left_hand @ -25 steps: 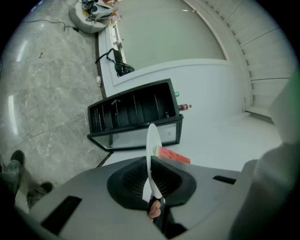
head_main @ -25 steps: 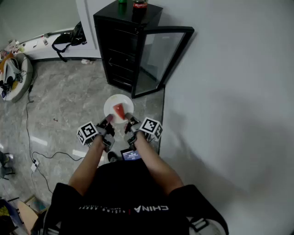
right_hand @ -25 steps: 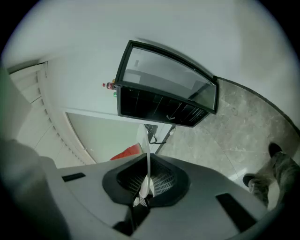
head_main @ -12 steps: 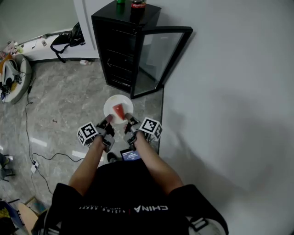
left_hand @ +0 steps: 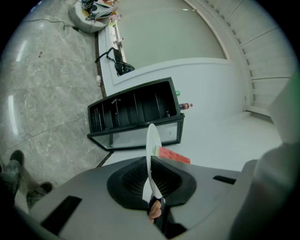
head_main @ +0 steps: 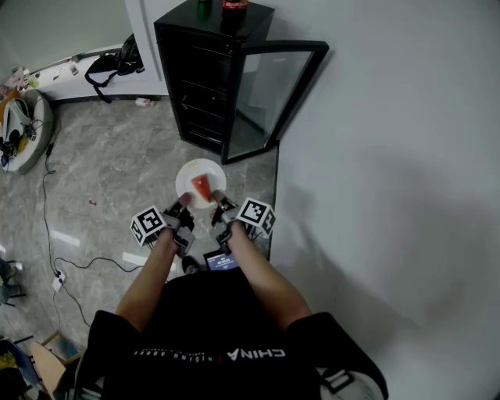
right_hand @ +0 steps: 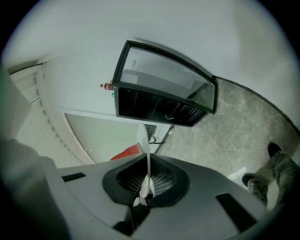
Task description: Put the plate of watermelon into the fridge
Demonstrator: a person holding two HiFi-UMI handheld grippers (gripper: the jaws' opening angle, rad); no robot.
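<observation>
Both forearms reach forward from the torso and converge, so the two grippers sit side by side, near level and tipped slightly down toward the fridge (head_main: 205,74). Left gripper (head_main: 184,205): jaws nearly closed, pads clamped on the near-left rim of the white plate (head_main: 190,176); its own view shows the plate edge-on, running straight between the ribbed pads. Right gripper (head_main: 219,205): jaws also nearly closed, pinching the near-right rim of the same plate, which again shows edge-on between the pads. The plate projects forward from both sets of jaws, carried roughly flat above the grey marbled floor (head_main: 109,172), between the person and the fridge and clear of the cabinet. On the plate lies one red watermelon slice (head_main: 203,188), wedge-shaped, about mid-plate and lying between the two grip points, just ahead of them. The fridge is a low black cabinet standing on the floor at the foot of the white wall (head_main: 391,156); its glass door (head_main: 273,87) is swung wide open to the right in the head view. Dark wire shelves show inside; I cannot make out any contents on them. On top of the cabinet stand a red-labelled bottle (head_main: 234,6) and a green container (head_main: 205,7). A black bag (head_main: 116,64) lies to the left of the fridge.
</observation>
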